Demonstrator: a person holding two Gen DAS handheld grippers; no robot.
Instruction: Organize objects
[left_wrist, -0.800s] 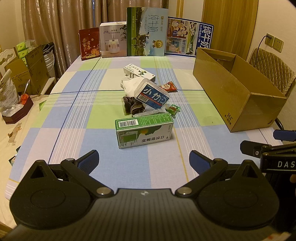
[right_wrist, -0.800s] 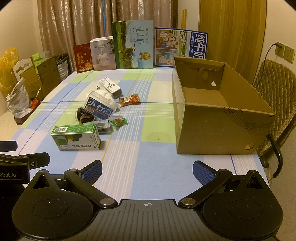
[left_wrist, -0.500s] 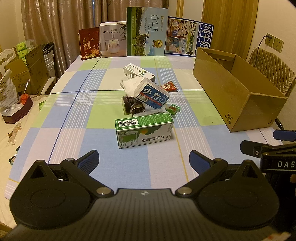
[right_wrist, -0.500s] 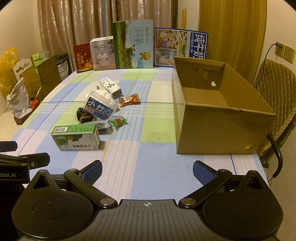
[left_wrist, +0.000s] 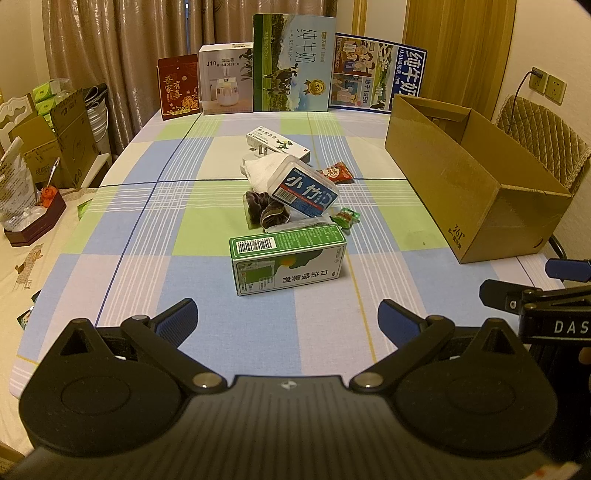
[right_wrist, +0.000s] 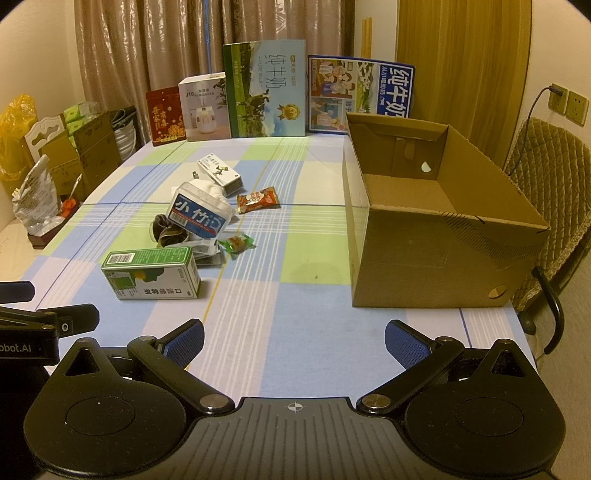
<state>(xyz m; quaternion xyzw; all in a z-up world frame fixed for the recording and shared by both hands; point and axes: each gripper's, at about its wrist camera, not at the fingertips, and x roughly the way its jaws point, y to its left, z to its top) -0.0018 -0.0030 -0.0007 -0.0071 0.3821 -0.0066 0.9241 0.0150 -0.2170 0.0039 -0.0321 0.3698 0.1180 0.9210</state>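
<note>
A pile of small objects lies mid-table: a green and white carton (left_wrist: 288, 264) (right_wrist: 153, 273) lying on its side, a clear box with a blue label (left_wrist: 303, 190) (right_wrist: 201, 214), a dark cloth (left_wrist: 264, 212), a green candy (left_wrist: 345, 218) (right_wrist: 236, 243), a red snack packet (left_wrist: 336, 172) (right_wrist: 257, 198) and a white slim box (left_wrist: 277, 144) (right_wrist: 219, 173). An open cardboard box (left_wrist: 469, 184) (right_wrist: 436, 236) stands to the right. My left gripper (left_wrist: 288, 317) is open and empty, just short of the carton. My right gripper (right_wrist: 293, 338) is open and empty, near the table's front edge.
Several upright boxes and posters (left_wrist: 293, 62) line the table's far edge. A chair (right_wrist: 546, 206) stands behind the cardboard box. Cartons and bags (left_wrist: 44, 147) crowd the floor at the left. The checked tablecloth (right_wrist: 295, 280) covers the table.
</note>
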